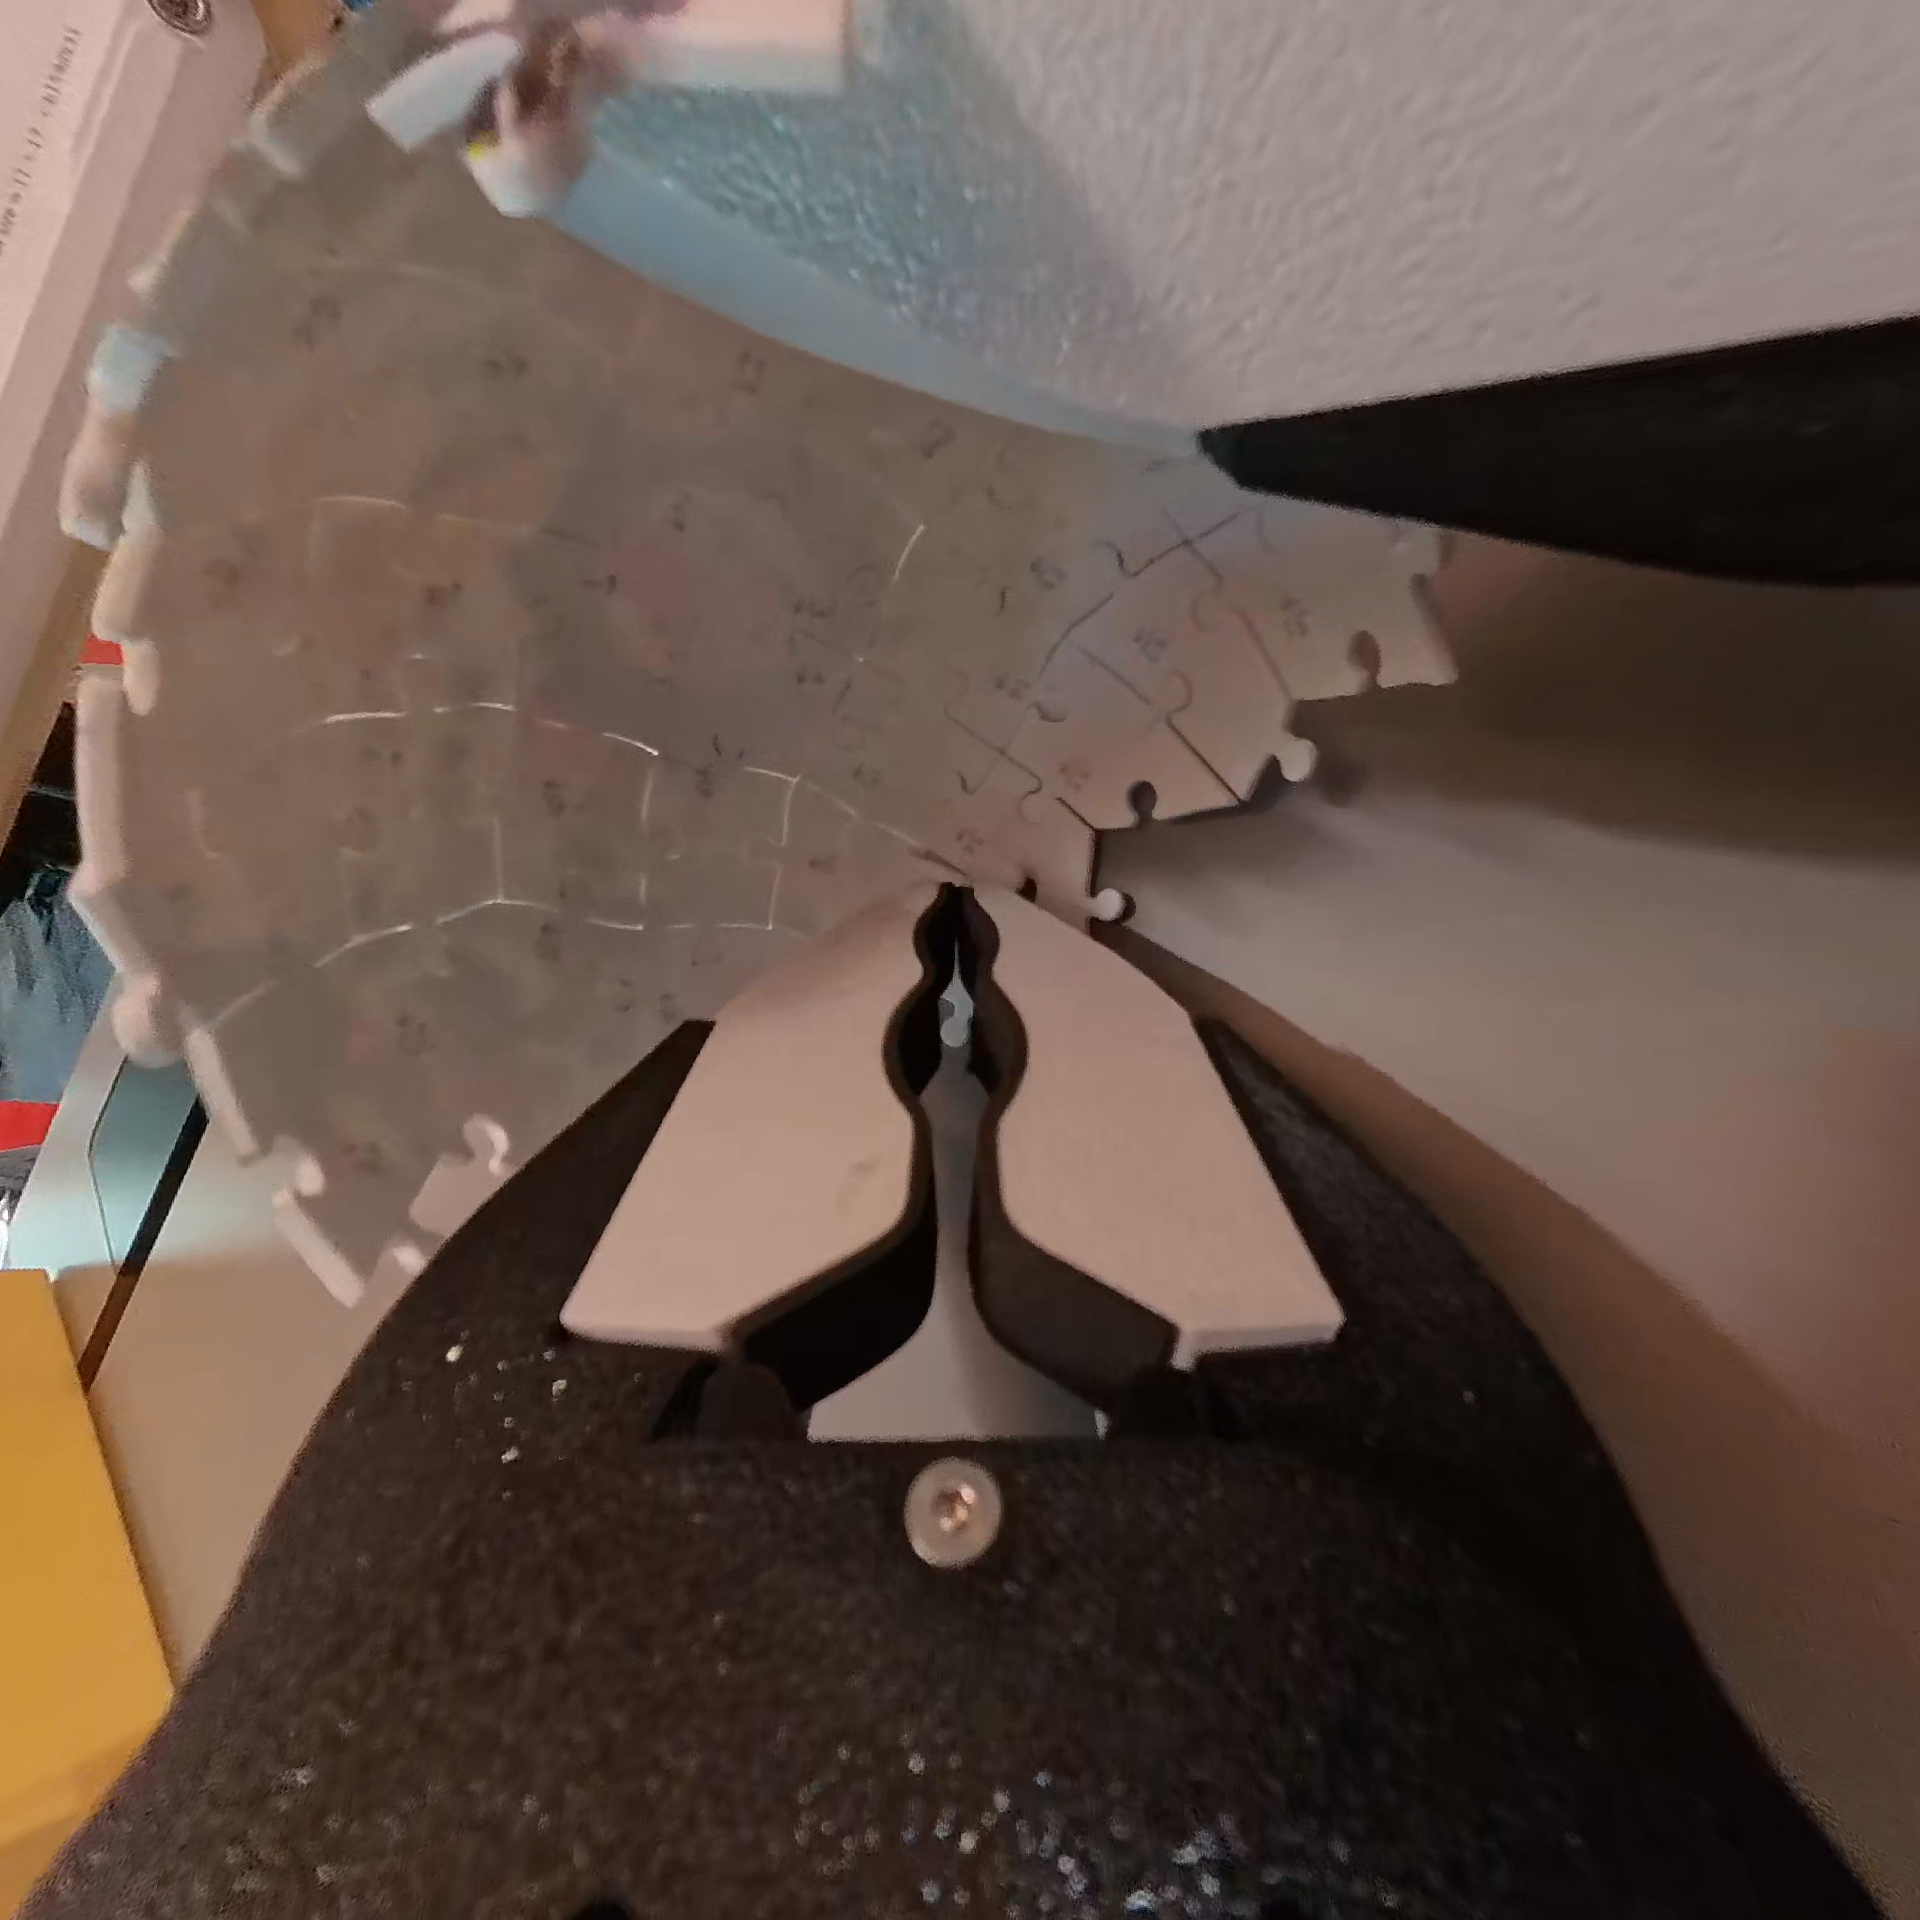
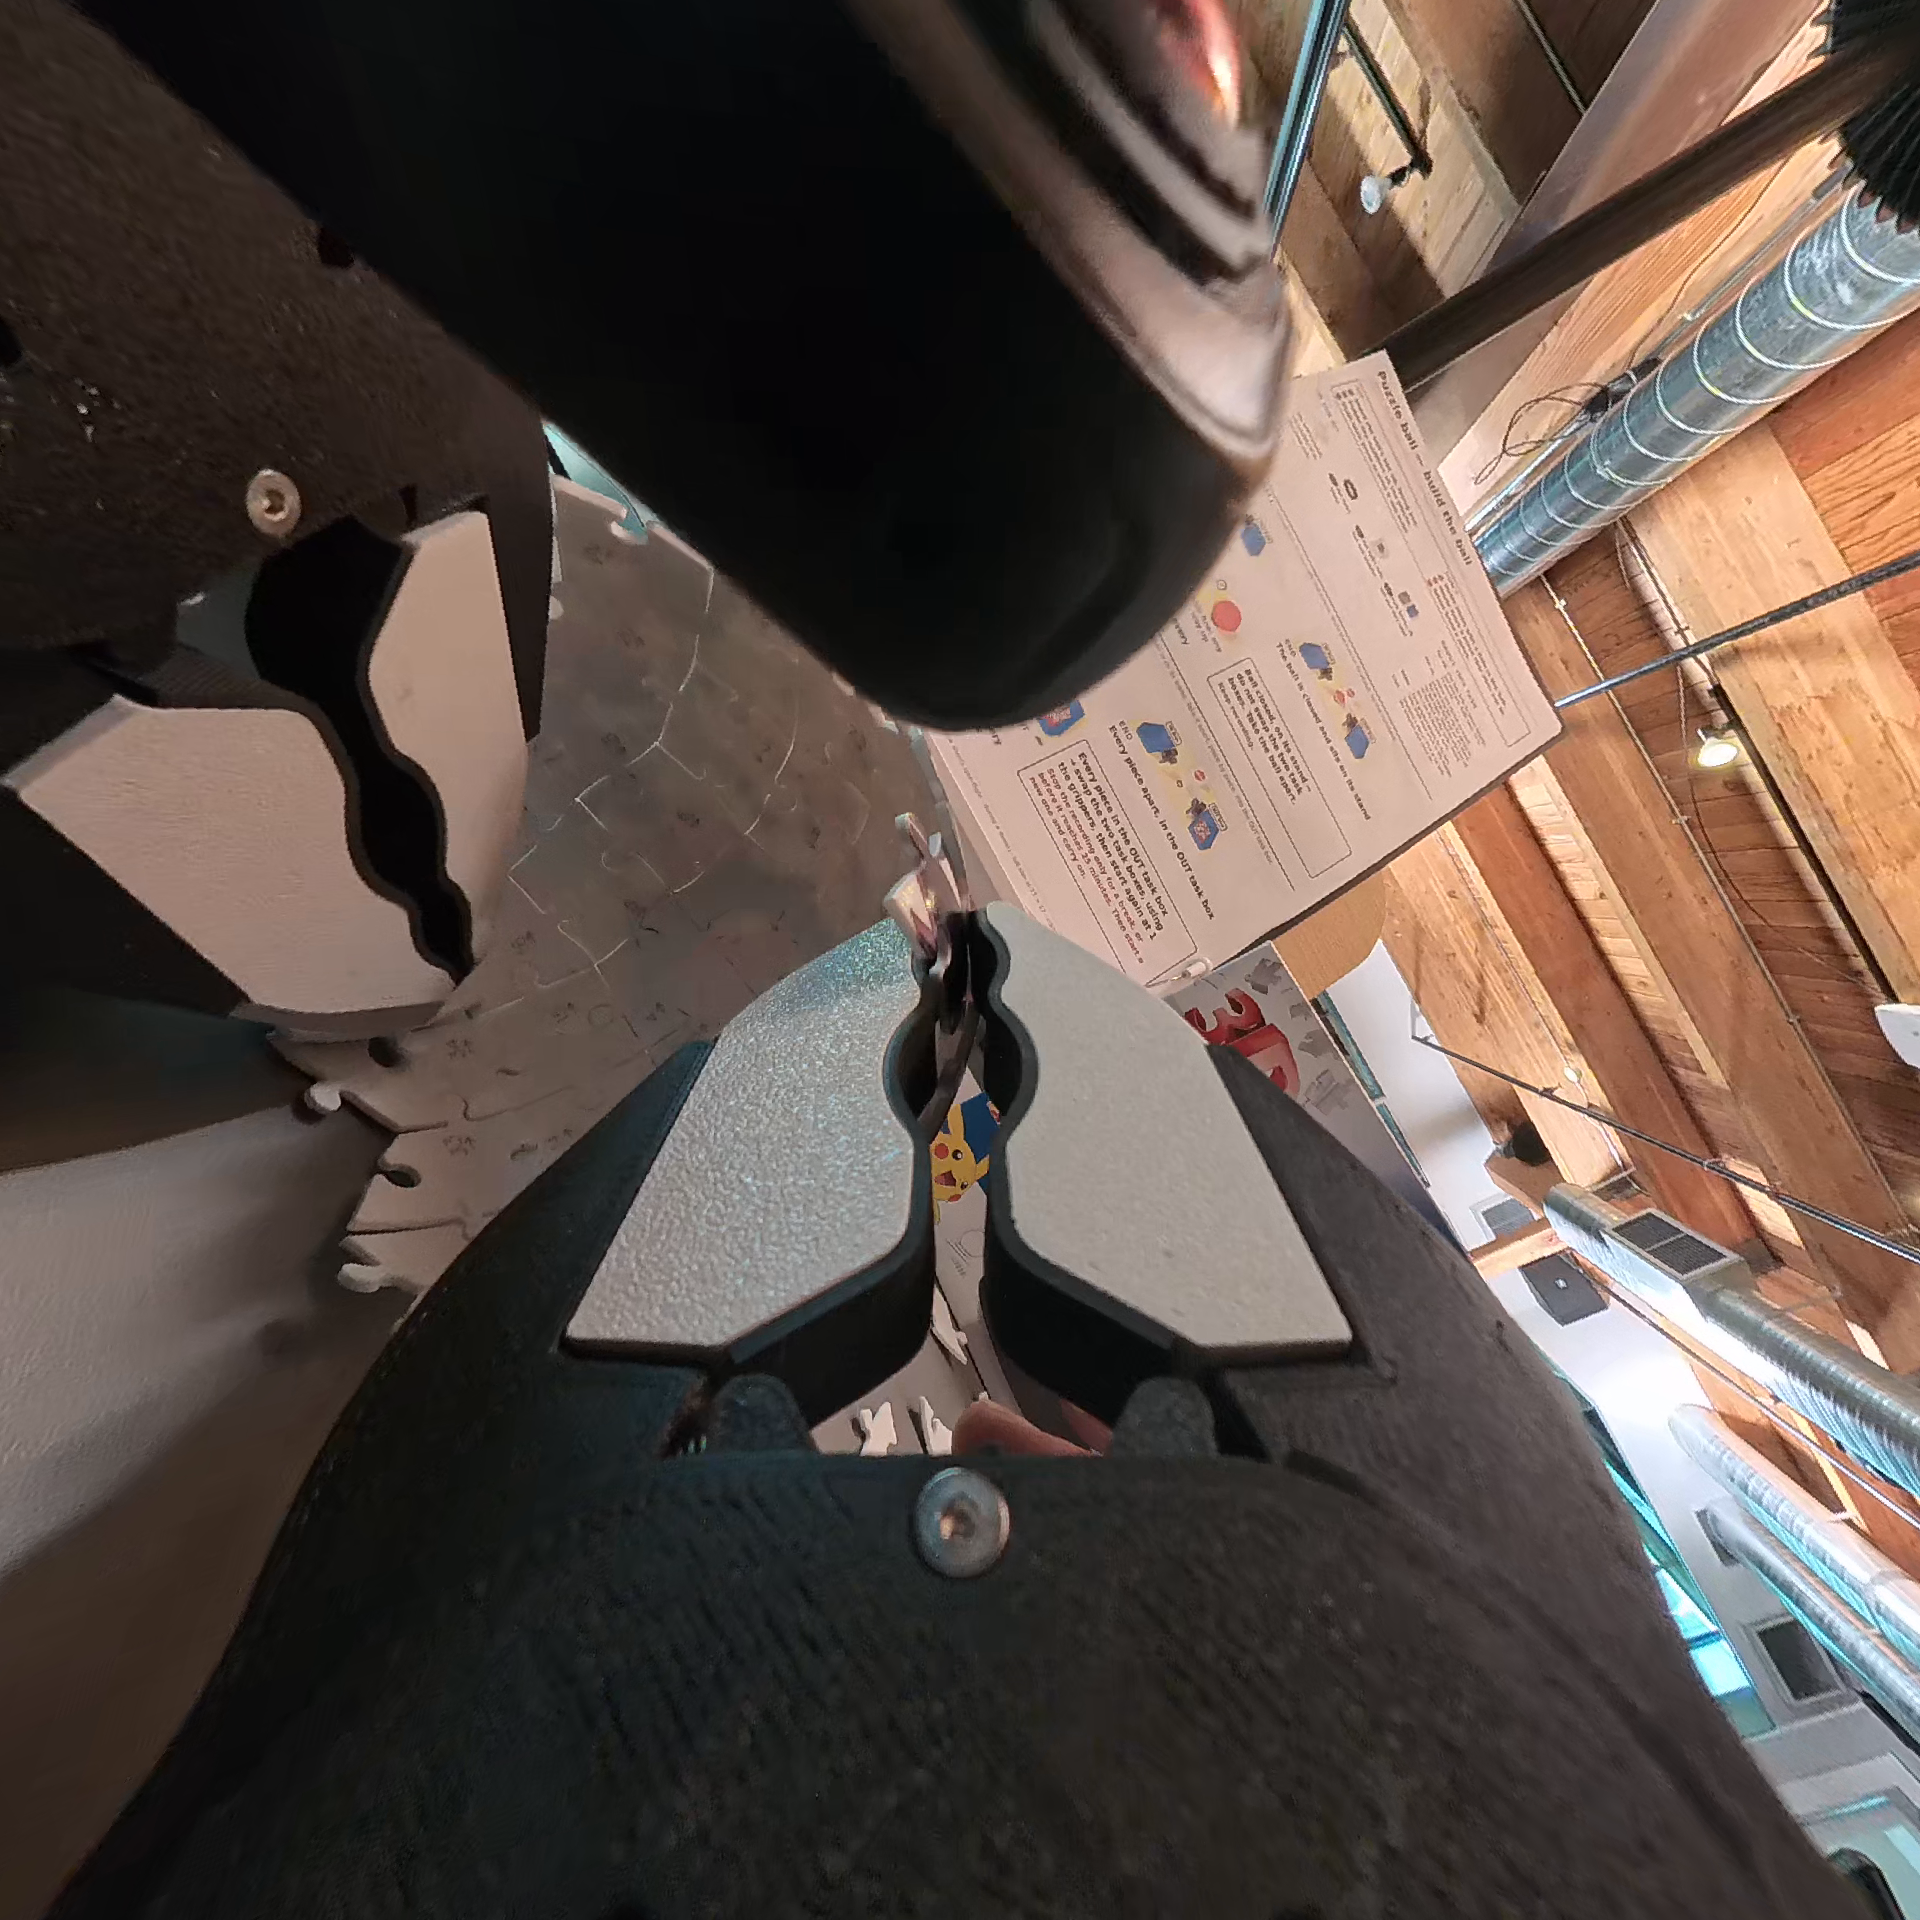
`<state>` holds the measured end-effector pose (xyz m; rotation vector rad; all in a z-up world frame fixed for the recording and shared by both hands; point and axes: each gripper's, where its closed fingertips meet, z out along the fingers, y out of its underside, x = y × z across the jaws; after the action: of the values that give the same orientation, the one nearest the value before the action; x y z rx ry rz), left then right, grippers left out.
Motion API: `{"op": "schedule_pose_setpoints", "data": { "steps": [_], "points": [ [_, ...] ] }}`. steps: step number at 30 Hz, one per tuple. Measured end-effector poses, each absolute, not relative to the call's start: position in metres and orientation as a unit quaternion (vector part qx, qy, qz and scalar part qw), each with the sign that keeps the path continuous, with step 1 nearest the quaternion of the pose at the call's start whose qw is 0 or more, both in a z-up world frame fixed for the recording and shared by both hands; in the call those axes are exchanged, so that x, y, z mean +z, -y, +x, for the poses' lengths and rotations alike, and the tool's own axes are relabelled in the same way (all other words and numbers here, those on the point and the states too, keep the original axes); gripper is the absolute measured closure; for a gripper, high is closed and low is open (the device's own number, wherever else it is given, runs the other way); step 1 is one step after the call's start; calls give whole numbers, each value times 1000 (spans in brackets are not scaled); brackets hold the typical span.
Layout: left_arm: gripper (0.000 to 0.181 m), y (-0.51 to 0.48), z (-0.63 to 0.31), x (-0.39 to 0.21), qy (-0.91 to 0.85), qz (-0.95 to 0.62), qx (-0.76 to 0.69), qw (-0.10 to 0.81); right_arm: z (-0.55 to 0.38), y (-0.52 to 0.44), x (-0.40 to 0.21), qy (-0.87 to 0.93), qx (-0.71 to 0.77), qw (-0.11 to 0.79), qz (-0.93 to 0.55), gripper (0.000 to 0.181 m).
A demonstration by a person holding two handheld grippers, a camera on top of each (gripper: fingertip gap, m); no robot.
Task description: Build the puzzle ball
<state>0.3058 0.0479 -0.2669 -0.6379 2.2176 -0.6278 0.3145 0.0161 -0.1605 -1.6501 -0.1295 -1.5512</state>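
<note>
A partly built puzzle ball shell [image 1: 540, 707] fills the left wrist view, its grey inner face toward me, curved, with a toothed open edge. My left gripper [image 1: 954, 902] is shut on the shell's edge near a corner and holds it up. The shell also shows in the right wrist view [image 2: 675, 748], with the left gripper [image 2: 452, 951] clamped on its rim. My right gripper [image 2: 961, 920] is shut on a small puzzle piece [image 2: 928, 883] that sticks out of its tips, close to the shell's far edge. In the left wrist view the right gripper [image 1: 520, 114] is blurred at the top.
The left gripper's black body [image 2: 831, 364] crosses the top of the right wrist view. A printed instruction sheet [image 2: 1351, 675] and a colourful box [image 2: 1257, 1039] lie behind. A white textured surface [image 1: 1351, 187], a yellow box [image 1: 52, 1558] and a white box [image 1: 73, 208] flank the shell. Tip to tip, the grippers are about 11 centimeters apart.
</note>
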Motion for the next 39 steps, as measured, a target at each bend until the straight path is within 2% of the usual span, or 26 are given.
{"op": "schedule_pose_setpoints", "data": {
  "steps": [7, 12, 15, 21, 26, 39],
  "points": [
    [181, -50, 306, -270, -876, -237, -226, 355, 315, -16, -161, 53, -614, 427, -662, 178],
    [180, -50, 298, -264, -856, -301, -261, 330, 316, -14, -161, 51, -615, 424, -663, 178],
    [166, -48, 289, -267, -850, -350, -271, 287, 316, -15, -161, 53, -616, 424, -662, 178],
    [168, -48, 289, -270, -834, -391, -275, 277, 315, -16, -161, 54, -615, 425, -661, 178],
    [176, -47, 290, -261, -832, -372, -276, 306, 315, -15, -161, 53, -616, 424, -662, 178],
    [181, -57, 283, -270, -840, -363, -243, 323, 309, -21, -160, 80, -624, 419, -655, 178]
  ]
}}
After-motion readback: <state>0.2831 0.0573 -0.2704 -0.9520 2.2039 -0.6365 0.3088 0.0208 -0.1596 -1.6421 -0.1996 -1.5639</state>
